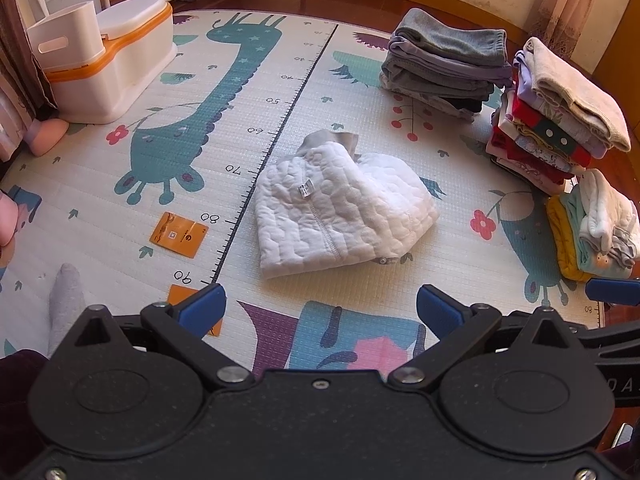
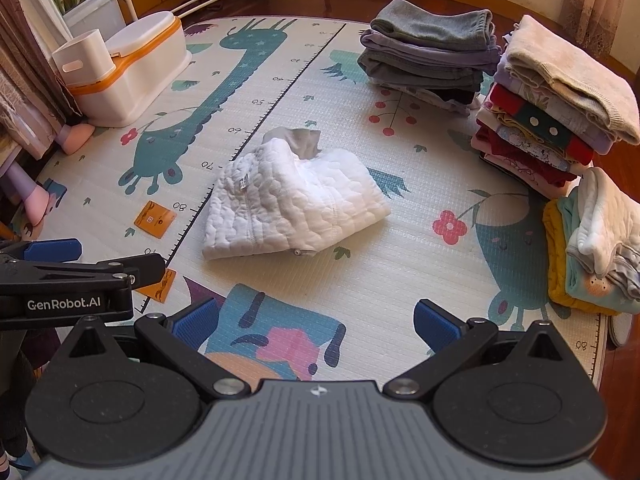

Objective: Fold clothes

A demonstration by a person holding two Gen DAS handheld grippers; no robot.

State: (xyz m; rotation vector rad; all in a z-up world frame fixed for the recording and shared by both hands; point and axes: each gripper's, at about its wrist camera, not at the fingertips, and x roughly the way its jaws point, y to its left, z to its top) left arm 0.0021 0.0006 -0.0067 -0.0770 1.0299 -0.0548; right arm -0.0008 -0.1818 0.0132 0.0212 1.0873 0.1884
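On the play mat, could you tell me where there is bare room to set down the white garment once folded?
Free: the strip between the white quilted garment and both open grippers, and the giraffe area left of the ruler line. Crowded: the right edge, with three clothes stacks.

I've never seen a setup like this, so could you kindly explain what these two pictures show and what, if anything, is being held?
A person holds a two-finger gripper in each hand; each carries a fisheye camera looking along its fingers. One picture is from the left gripper, the other from the right gripper. Both are open and hold nothing. On the play mat lies a white quilted garment, partly folded. Stacks of folded clothes stand to the right, and a white and orange box to the left.
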